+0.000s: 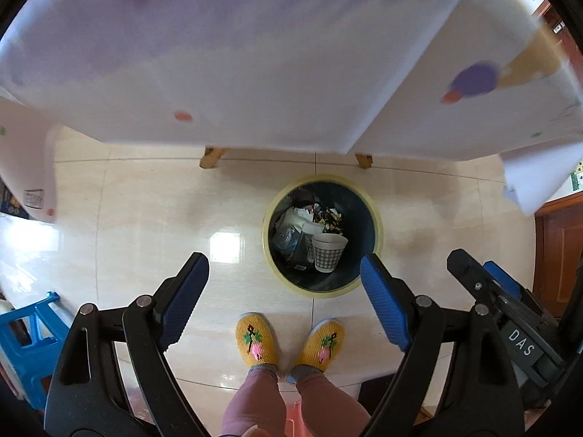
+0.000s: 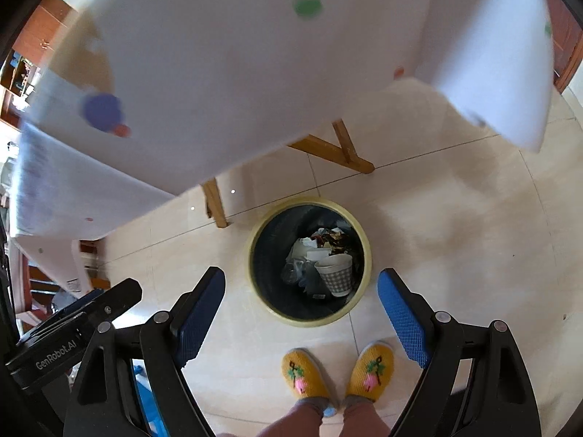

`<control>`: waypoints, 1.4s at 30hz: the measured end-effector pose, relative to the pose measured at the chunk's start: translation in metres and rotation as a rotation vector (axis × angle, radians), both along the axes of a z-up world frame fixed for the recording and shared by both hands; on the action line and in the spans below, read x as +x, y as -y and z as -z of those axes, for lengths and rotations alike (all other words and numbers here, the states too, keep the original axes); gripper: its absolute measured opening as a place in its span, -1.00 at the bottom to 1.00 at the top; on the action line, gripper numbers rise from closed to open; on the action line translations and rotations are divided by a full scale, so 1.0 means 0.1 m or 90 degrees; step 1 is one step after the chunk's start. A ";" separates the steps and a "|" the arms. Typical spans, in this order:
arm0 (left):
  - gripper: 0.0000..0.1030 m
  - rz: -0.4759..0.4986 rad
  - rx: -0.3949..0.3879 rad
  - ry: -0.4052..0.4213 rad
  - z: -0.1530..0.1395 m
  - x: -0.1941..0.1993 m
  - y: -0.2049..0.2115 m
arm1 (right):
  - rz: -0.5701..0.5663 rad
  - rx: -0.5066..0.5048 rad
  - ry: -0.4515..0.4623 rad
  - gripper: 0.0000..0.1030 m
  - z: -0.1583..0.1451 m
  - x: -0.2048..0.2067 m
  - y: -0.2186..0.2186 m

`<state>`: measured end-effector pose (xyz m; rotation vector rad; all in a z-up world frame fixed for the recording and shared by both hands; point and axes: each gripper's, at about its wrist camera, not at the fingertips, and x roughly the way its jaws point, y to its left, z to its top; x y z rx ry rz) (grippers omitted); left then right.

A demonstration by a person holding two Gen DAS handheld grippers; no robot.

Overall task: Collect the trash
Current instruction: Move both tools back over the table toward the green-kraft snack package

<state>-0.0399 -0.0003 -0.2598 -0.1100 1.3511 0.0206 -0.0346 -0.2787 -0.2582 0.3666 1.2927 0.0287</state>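
A round trash bin [image 1: 368,204] with a pale yellow rim and dark liner stands on the tiled floor, seen from above. Inside lie crumpled wrappers and a checked paper cup [image 1: 329,252]. My left gripper [image 1: 284,273] hangs open above the floor at the bin's near edge, nothing between its blue pads. In the right wrist view the same bin [image 2: 255,284] and the paper cup [image 2: 337,273] show between the fingers of my right gripper [image 2: 300,287], which is also open and empty. The right gripper's tip [image 1: 470,273] shows at the left view's right edge.
A table covered with a white dotted cloth [image 1: 237,65] overhangs the floor beyond the bin, on wooden legs [image 2: 215,200]. The person's feet in yellow knitted slippers [image 1: 257,340] stand just short of the bin. A blue plastic stool [image 1: 29,335] is at the left, a wooden cabinet [image 1: 561,255] at the right.
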 end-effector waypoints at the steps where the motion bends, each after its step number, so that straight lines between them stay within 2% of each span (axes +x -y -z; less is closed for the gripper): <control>1: 0.61 0.001 0.002 0.003 -0.09 -0.02 0.00 | -0.002 -0.002 0.001 0.69 -0.09 0.01 -0.01; 13: 0.62 0.022 0.020 0.018 -1.18 -0.22 0.08 | -0.028 -0.024 0.021 0.69 -1.23 -0.02 0.00; 20: 0.62 0.033 0.023 0.048 -1.79 -0.29 0.13 | -0.065 -0.095 0.084 0.69 -2.01 -0.09 0.00; 28: 0.62 0.032 0.033 0.115 -2.44 -0.24 0.15 | -0.108 -0.077 0.164 0.69 -2.86 -0.02 0.02; 36: 0.62 0.001 0.038 0.205 -3.11 0.03 0.09 | -0.175 -0.069 0.257 0.69 -3.52 0.39 -0.14; 42: 0.62 -0.006 0.043 0.241 -3.37 0.35 -0.02 | -0.232 -0.095 0.306 0.69 -3.81 0.92 -0.39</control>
